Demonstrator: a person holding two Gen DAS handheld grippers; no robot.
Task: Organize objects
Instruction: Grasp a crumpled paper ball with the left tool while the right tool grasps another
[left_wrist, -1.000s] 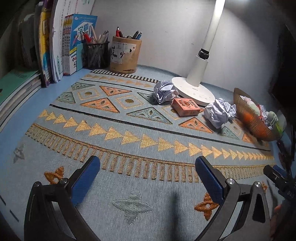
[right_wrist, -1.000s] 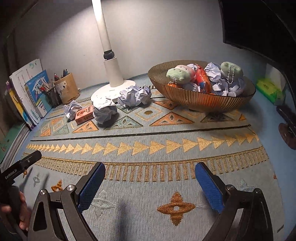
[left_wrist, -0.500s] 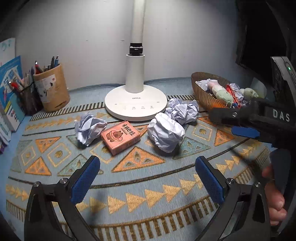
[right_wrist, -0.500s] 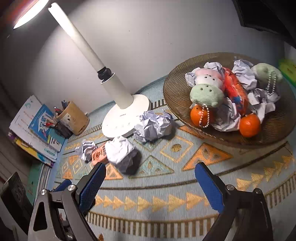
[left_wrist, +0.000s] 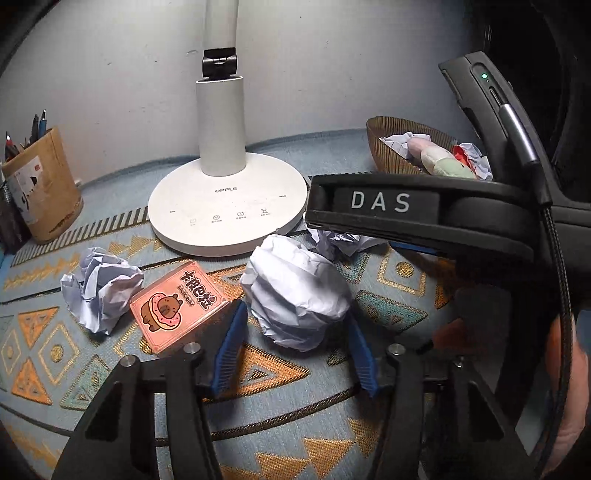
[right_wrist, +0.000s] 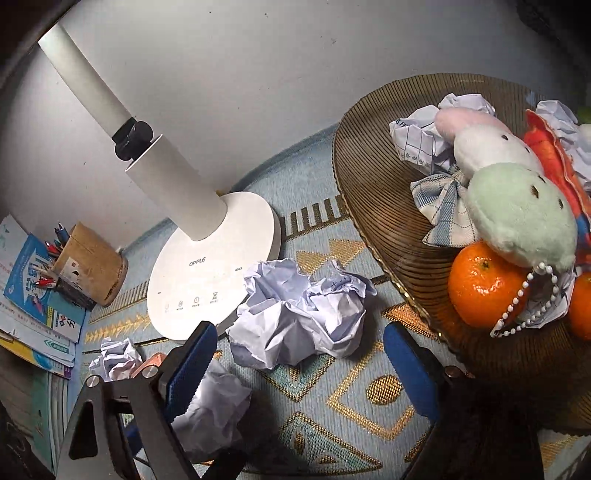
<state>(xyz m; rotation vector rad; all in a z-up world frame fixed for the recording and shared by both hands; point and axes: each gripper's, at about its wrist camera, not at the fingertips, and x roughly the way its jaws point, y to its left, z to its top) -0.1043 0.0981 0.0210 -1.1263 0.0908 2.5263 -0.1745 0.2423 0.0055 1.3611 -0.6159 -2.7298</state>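
Observation:
My left gripper (left_wrist: 295, 341) stands with its blue pads on either side of a crumpled white paper ball (left_wrist: 297, 295) on the patterned mat; whether the pads press it is unclear. My right gripper (right_wrist: 295, 365) is open around a second paper ball (right_wrist: 301, 315) beside the lamp base (right_wrist: 207, 273). A third paper ball (left_wrist: 98, 288) lies left of a pink card box (left_wrist: 177, 304). The right gripper's black body (left_wrist: 406, 206) crosses the left wrist view and hides most of the second ball.
A brown ribbed bowl (right_wrist: 373, 192) at the right holds plush toys, oranges and crumpled paper. A white desk lamp (left_wrist: 221, 147) stands behind the balls. A cardboard pen holder (left_wrist: 40, 184) and books (right_wrist: 29, 288) are at the left.
Both grippers moved forward and down toward the paper balls. The left jaws narrowed around the near ball. The right gripper now straddles the ball beside the lamp base.

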